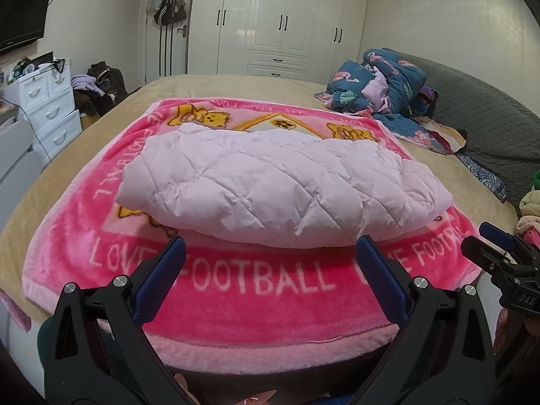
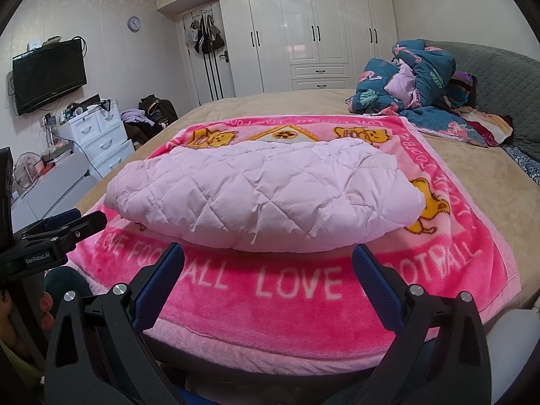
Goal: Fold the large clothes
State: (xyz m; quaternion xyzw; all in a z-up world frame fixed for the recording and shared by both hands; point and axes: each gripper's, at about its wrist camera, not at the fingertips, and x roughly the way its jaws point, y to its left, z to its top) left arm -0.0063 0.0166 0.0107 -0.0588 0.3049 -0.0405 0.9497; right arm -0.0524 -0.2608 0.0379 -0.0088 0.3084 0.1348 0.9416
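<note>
Both hand-held grippers, left and right, gape empty just short of the folded pink jacket; a shallow pinch ahead could unroll its puffy layers.

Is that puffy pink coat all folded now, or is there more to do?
Mostly done, it seems: the quilted pink jacket lies in a compact folded bundle on the pink blanket. Nothing is in hand; the left gripper and right gripper are both open, short of it. Left, at most: tidying or moving it.

I see folded pale-pink quilted jacket hiding middle of pink fleece cartoon blanket; my right gripper cut off by frame edge.
</note>
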